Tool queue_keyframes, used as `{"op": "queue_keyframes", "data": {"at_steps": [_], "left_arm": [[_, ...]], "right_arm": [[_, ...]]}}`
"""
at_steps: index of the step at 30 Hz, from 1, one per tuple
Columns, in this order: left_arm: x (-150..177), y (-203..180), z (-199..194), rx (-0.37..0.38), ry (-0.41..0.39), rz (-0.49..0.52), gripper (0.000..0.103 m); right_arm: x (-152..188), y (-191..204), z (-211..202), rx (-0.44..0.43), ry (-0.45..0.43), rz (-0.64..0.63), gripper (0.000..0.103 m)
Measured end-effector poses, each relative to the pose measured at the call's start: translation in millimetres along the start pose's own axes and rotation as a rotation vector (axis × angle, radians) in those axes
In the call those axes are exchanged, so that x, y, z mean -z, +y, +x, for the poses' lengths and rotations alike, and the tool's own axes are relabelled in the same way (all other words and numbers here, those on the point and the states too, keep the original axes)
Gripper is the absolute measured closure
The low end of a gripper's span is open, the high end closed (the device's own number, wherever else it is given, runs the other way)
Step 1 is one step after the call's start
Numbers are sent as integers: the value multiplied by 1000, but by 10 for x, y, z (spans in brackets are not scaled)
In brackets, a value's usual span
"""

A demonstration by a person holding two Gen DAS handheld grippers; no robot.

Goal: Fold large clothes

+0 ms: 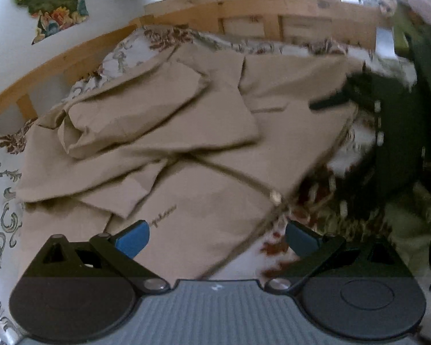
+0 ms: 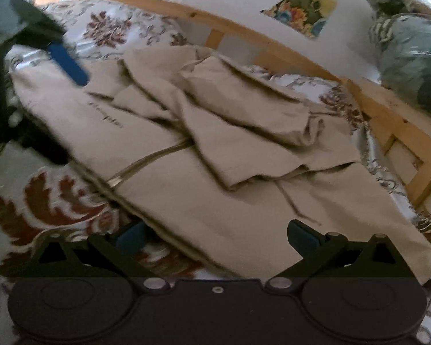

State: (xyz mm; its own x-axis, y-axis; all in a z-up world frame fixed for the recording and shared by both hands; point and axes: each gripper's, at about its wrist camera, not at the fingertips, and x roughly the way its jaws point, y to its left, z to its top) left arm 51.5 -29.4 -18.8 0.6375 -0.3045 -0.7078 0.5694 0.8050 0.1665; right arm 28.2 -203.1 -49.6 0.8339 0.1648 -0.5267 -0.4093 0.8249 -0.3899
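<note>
Both of my grippers sit nearest the lenses, low over the bed: the left gripper (image 1: 217, 240) hangs with its jaws spread wide and nothing between the blue pads, and the right gripper (image 2: 217, 237) is likewise released, its jaws standing apart over the near hem with no cloth pinched.

Under them, the floral bedspread (image 2: 51, 198) covers the mattress inside a wooden bed frame (image 2: 388, 106), and almost all of it in front of me is taken up by the beige garment (image 2: 230, 201), the thing I am meant to fold. It lies spread across the bed, body panel flat toward me.

As for progress, I judge I am partway in. One sleeve (image 1: 146, 115) is already laid across the chest, and a second flap (image 1: 112, 192) is turned inward just beside it, so the sides look gathered toward the middle. What I think remains is squaring those flaps, which sit rumpled and overlapping, then bringing the hem up over the body to make a compact packet.

Smaller things: a dark drawcord (image 2: 146, 161) runs across the front and ends in a metal tip (image 1: 274, 195), and small script lettering (image 1: 163, 215) sits on the chest. From the right wrist view, my left tool's blue pad (image 2: 67, 63) is near the garment's far corner.
</note>
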Motion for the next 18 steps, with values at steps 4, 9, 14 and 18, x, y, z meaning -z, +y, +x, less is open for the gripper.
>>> {"op": "queue_keyframes", "data": {"at_steps": [4,9,14,18], "left_arm": [[67,-181,133,-103,42,140,1],[41,-87,172,-212,17,126,7],[-17,233,100,-406,-24,139,15],[-5,472,36,-422,22,81,31]], "right_arm": [[-92,-117,-42,-34,-73,2,38],[-307,-124,-102,-42,-130,-9,75],[-410,-183,-106,-33,-142,-2,79],[-365,-162,-68,-1,-123,-39,68]]}}
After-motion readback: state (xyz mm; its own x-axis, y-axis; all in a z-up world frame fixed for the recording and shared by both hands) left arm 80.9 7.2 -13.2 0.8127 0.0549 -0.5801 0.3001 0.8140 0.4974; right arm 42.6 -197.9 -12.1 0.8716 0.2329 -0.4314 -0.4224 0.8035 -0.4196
